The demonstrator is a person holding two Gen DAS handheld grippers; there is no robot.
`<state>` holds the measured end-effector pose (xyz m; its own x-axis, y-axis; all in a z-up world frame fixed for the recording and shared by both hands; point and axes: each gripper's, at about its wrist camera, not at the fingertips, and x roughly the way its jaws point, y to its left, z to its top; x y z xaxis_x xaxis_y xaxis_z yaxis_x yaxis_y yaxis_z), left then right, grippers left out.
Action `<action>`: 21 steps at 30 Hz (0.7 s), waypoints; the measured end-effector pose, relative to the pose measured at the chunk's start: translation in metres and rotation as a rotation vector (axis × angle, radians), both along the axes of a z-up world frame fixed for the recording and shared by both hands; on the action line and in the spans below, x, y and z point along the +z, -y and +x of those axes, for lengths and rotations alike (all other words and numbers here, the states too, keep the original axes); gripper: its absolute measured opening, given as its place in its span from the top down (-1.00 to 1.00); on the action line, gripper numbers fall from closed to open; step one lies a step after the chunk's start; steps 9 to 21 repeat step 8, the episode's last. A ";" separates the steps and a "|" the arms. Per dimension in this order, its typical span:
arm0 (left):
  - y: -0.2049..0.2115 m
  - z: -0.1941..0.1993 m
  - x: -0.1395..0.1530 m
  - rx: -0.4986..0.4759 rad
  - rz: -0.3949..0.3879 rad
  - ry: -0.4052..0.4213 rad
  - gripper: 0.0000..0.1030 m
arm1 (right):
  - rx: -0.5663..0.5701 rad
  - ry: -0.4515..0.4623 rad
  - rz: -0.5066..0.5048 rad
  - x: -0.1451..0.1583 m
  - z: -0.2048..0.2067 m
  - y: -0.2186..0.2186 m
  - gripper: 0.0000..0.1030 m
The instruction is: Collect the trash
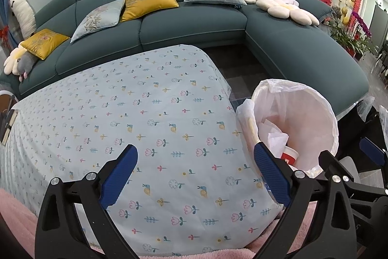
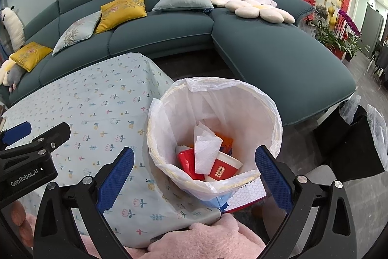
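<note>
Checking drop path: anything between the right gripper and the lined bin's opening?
Nothing visible. The right gripper, open and empty, sits over the white-lined bin; its mouth is uncovered, with a white tissue and red cups inside.

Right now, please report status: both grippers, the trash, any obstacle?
Left gripper open, empty, over the tablecloth. Right gripper open, empty, above the trash bin. Tissue and red cups inside. No obstacle seen.
</note>
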<state>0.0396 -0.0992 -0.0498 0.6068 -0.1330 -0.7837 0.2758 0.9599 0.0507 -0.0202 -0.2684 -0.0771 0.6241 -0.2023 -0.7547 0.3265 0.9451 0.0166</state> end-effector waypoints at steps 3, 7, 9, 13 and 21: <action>0.001 -0.001 -0.002 -0.015 0.005 -0.003 -0.78 | -0.005 0.000 0.002 -0.001 -0.001 0.002 -0.87; 0.004 -0.003 -0.004 -0.041 0.004 0.000 -0.79 | -0.012 -0.001 0.004 -0.003 -0.002 0.003 -0.87; 0.004 -0.002 -0.004 -0.043 0.005 -0.004 -0.78 | -0.014 -0.002 0.005 -0.003 -0.002 0.004 -0.87; 0.004 -0.002 -0.004 -0.043 0.005 -0.004 -0.78 | -0.014 -0.002 0.005 -0.003 -0.002 0.004 -0.87; 0.004 -0.002 -0.004 -0.043 0.005 -0.004 -0.78 | -0.014 -0.002 0.005 -0.003 -0.002 0.004 -0.87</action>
